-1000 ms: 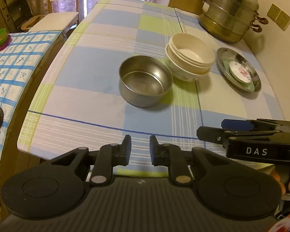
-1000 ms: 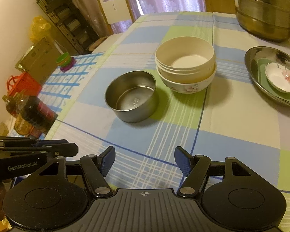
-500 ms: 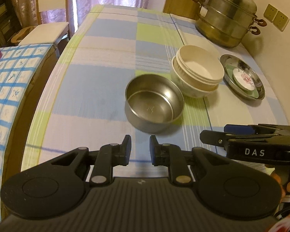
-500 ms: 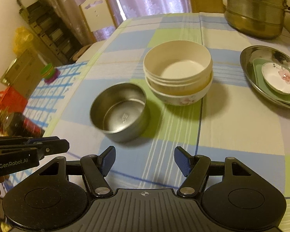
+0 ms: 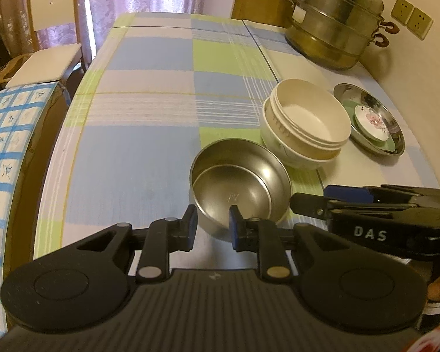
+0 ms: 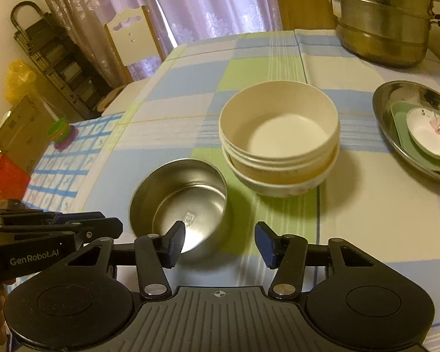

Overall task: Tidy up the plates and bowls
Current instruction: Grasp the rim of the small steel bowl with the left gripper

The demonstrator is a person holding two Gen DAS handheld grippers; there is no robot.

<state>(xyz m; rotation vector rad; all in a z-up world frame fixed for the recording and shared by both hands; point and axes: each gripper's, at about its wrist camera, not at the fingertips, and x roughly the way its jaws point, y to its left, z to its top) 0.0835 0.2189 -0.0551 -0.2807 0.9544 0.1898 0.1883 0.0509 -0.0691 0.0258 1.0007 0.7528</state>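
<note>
Both grippers close in on the steel bowl [image 6: 179, 199] beside the stacked cream bowls [image 6: 278, 140], the left gripper [image 5: 211, 224] opening narrowly, the right gripper [image 6: 220, 242] closing yet empty; next, pinch its rim and nest it.

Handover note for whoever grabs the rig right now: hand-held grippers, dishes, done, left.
Left hand-held gripper: jaws narrow but opening, the steel bowl's near rim between them, no pad pressing.
Right hand-held gripper: jaws closing, just short of the steel bowl, gripping nothing.
Dishes: steel bowl sits alone on the tablecloth; cream bowl stack right behind it; steel plate holds a green plate and a floral saucer.
Done: cream bowls nested, plates stacked.
Left: probably the steel bowl, not yet grasped, to be placed with the other bowls.
</note>
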